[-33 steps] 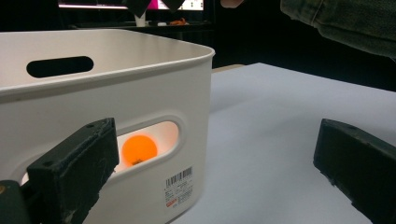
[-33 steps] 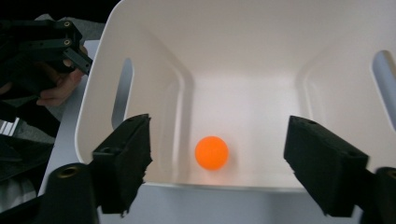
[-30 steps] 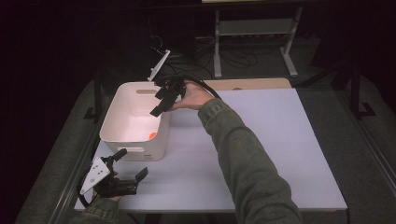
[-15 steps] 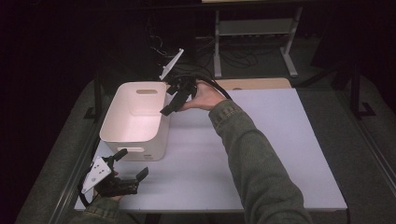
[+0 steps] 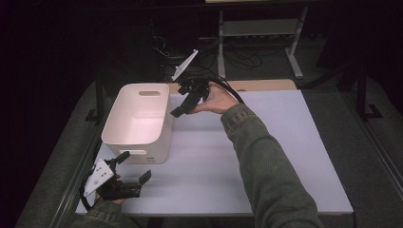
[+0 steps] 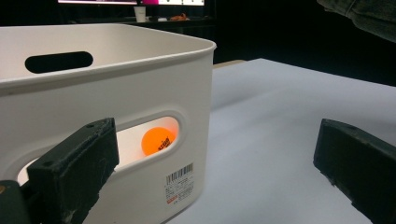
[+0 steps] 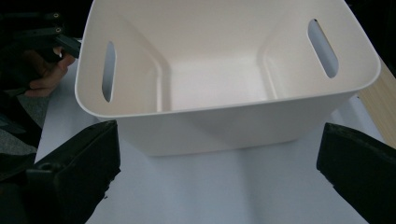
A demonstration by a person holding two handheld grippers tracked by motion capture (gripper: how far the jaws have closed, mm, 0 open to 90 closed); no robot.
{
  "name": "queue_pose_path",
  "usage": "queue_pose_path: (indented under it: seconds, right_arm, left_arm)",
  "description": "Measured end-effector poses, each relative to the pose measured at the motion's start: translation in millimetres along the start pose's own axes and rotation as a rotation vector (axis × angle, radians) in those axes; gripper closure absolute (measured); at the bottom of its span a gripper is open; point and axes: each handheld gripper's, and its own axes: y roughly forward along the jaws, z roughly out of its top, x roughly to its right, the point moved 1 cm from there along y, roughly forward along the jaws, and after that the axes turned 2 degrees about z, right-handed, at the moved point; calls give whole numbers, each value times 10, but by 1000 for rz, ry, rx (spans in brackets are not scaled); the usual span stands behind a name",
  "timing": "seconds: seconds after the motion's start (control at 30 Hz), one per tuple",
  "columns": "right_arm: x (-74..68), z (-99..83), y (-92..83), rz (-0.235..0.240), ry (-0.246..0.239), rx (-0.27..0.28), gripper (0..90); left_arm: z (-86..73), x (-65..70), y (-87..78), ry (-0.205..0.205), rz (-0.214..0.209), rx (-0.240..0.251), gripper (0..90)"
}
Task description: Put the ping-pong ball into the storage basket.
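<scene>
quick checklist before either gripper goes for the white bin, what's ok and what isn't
1. Left gripper open: ok, jaws wide apart.
2. Right gripper open and carrying nothing: ok.
3. White bin upright on the table: ok.
4. Orange ball inside the bin: ok, seen through the near handle slot in the left gripper view.
5. Anything else in the bin: cannot tell, the near part of its floor is hidden.
6. Right gripper clear of the bin: ok, held off its right side.
</scene>
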Motion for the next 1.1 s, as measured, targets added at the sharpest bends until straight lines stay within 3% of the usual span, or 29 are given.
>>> queue_pose_path:
  seconds: [1.1]
  right_arm:
    - [-48,-488,-520,-95,41,83,0]
  left_arm:
    - [-9,3,20,5,4,-14,0]
